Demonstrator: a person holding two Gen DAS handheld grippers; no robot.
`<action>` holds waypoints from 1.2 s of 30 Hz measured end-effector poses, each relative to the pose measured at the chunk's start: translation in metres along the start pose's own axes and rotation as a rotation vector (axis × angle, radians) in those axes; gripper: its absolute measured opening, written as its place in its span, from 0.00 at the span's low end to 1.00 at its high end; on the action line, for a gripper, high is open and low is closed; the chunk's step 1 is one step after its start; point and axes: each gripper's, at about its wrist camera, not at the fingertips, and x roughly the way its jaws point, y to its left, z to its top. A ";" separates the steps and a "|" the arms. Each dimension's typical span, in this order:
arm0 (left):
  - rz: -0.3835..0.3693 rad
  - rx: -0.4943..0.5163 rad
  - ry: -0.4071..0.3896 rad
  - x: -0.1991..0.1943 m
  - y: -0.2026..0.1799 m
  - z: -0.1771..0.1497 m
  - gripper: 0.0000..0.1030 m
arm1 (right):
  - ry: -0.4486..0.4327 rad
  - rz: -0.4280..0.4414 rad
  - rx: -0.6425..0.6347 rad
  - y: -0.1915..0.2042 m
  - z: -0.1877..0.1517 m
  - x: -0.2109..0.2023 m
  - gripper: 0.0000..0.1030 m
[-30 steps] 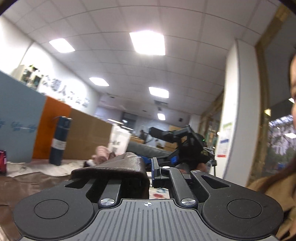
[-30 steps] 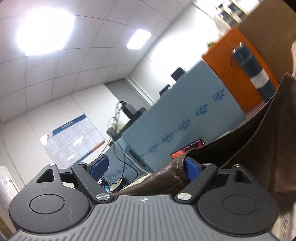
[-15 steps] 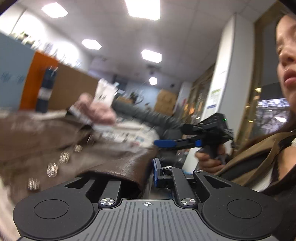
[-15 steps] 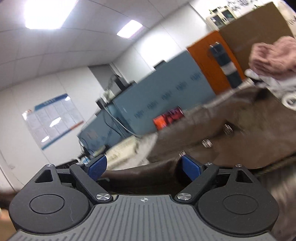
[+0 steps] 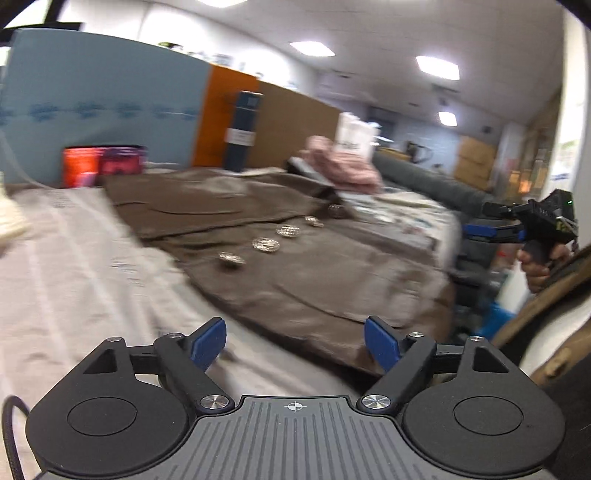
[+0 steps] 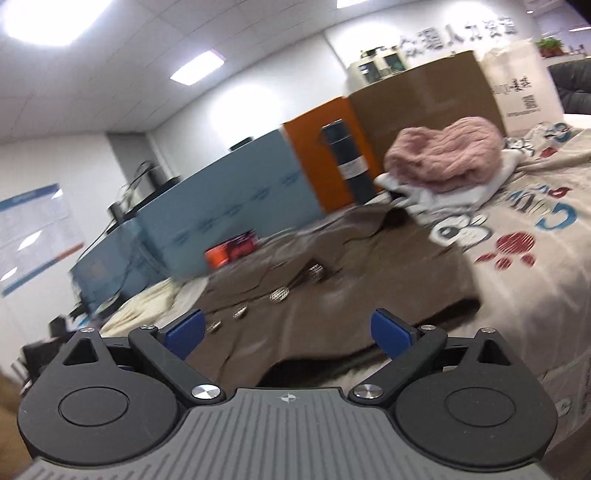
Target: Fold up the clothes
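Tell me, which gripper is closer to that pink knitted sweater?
Right, probably. The right gripper hovers open over the brown coat's hem, facing the pink sweater. The left gripper sits open at the coat's opposite corner.

Large letters on the bedsheet, the wall sign and the white bag's print are too blurred to read.

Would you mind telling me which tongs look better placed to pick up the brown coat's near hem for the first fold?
Left, probably: the left tongs stand open right at the brown coat hem.
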 end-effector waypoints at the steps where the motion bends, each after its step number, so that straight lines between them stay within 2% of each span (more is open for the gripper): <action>1: 0.025 -0.016 -0.017 -0.003 0.004 0.002 0.82 | 0.006 -0.002 0.019 -0.006 0.008 0.012 0.94; 5: 0.139 -0.110 -0.102 0.003 0.023 0.027 0.86 | 0.032 -0.009 0.093 -0.028 0.042 0.061 0.95; 7: 0.213 -0.153 -0.093 0.015 0.032 0.043 0.94 | 0.044 -0.012 0.130 -0.039 0.058 0.086 0.95; 11: 0.311 -0.191 -0.045 0.049 0.046 0.070 0.94 | 0.070 -0.020 0.205 -0.061 0.091 0.135 0.95; 15: 0.360 -0.240 -0.019 0.077 0.064 0.082 0.94 | 0.151 -0.013 0.268 -0.071 0.115 0.195 0.95; 20: 0.370 -0.356 0.011 0.104 0.089 0.084 0.94 | 0.240 -0.137 0.310 -0.079 0.120 0.258 0.95; 23: 0.341 -0.344 0.014 0.110 0.089 0.083 0.93 | 0.265 -0.197 0.363 -0.091 0.120 0.279 0.88; 25: 0.321 -0.326 0.017 0.114 0.088 0.083 0.93 | 0.253 -0.194 0.380 -0.096 0.122 0.284 0.76; 27: 0.310 -0.303 0.027 0.118 0.086 0.084 0.93 | 0.238 -0.210 0.360 -0.097 0.127 0.288 0.68; 29: 0.305 -0.297 0.039 0.121 0.084 0.083 0.86 | 0.241 -0.266 0.303 -0.097 0.132 0.295 0.51; 30: 0.306 -0.290 0.042 0.121 0.082 0.083 0.78 | 0.248 -0.297 0.279 -0.097 0.134 0.298 0.35; 31: 0.307 -0.281 0.043 0.122 0.079 0.082 0.67 | 0.254 -0.326 0.258 -0.098 0.137 0.300 0.28; 33: 0.322 -0.252 0.048 0.122 0.074 0.080 0.56 | 0.233 -0.346 0.231 -0.104 0.142 0.300 0.23; 36: 0.345 -0.200 0.073 0.122 0.069 0.077 0.54 | 0.249 -0.349 0.245 -0.115 0.144 0.297 0.24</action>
